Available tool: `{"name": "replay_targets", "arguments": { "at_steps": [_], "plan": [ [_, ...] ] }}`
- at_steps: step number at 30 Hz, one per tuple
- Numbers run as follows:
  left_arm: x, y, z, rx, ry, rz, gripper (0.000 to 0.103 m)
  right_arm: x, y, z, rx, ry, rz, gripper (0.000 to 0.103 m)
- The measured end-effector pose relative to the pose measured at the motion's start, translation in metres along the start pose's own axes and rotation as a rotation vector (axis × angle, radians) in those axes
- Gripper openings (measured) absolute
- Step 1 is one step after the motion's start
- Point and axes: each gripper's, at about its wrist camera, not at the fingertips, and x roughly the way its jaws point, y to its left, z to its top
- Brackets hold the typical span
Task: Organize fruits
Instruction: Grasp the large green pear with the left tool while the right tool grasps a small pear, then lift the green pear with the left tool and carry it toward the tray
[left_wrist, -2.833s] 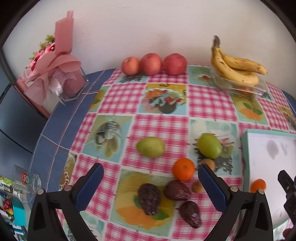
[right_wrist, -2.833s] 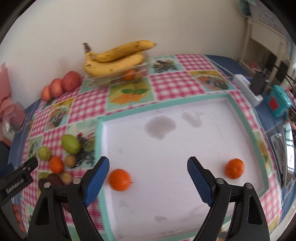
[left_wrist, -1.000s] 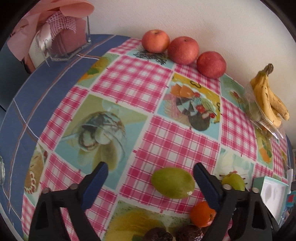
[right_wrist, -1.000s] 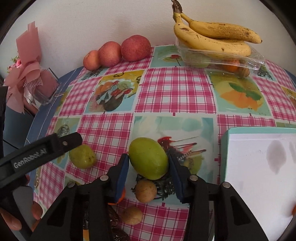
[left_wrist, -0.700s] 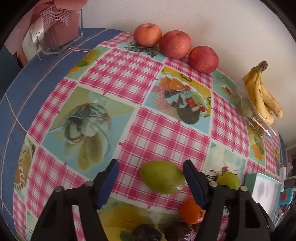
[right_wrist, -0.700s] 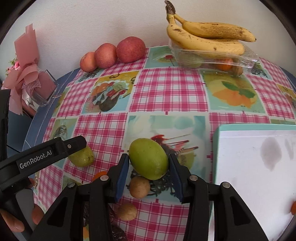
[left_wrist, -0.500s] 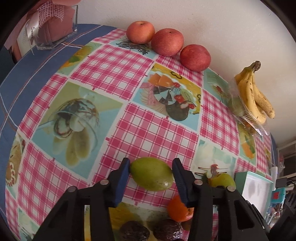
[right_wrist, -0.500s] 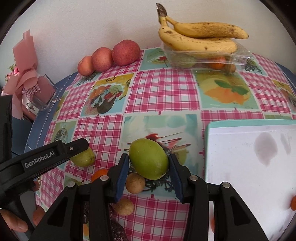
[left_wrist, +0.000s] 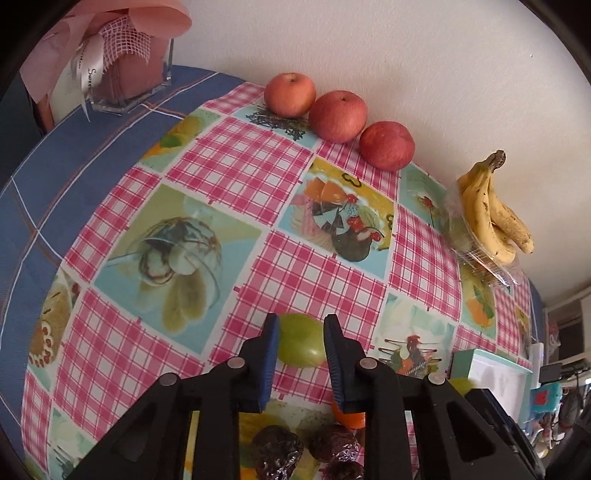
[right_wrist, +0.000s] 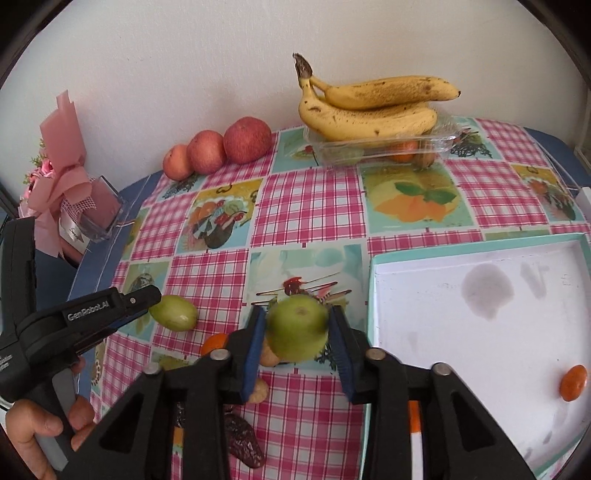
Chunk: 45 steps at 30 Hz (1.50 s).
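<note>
Right tool (right_wrist: 297, 338) clamps a green fruit (right_wrist: 297, 332) raised clear of the counter (right_wrist: 314, 206) beside the white tray (right_wrist: 480, 332). Left tool (left_wrist: 299, 349) pinches a second green fruit (left_wrist: 300, 341), positioned for transfer.

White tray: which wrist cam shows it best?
Right wrist. The white tray fills the right side there, its teal rim, stained floor and one orange inside all visible. Left wrist catches only a small corner of it at the right edge, contents unseen.
</note>
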Motion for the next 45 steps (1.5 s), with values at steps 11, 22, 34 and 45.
{"name": "replay_targets", "arguments": {
  "at_steps": [11, 22, 34, 45],
  "plan": [
    [0.007, 0.008, 0.003, 0.004, -0.065, -0.020, 0.029, 0.014, -0.008, -0.003, 0.016, 0.040, 0.004, 0.031],
    [0.042, 0.026, 0.006, -0.047, 0.028, 0.031, 0.098, 0.034, -0.001, -0.001, -0.012, 0.060, 0.014, 0.032],
    [0.046, 0.012, 0.012, -0.030, 0.045, -0.065, 0.067, 0.054, 0.019, -0.005, -0.080, 0.090, 0.010, 0.046],
    [0.054, -0.004, 0.011, 0.017, 0.032, -0.039, 0.052, 0.057, 0.017, -0.006, -0.080, 0.094, 0.030, 0.046]
  ]
}}
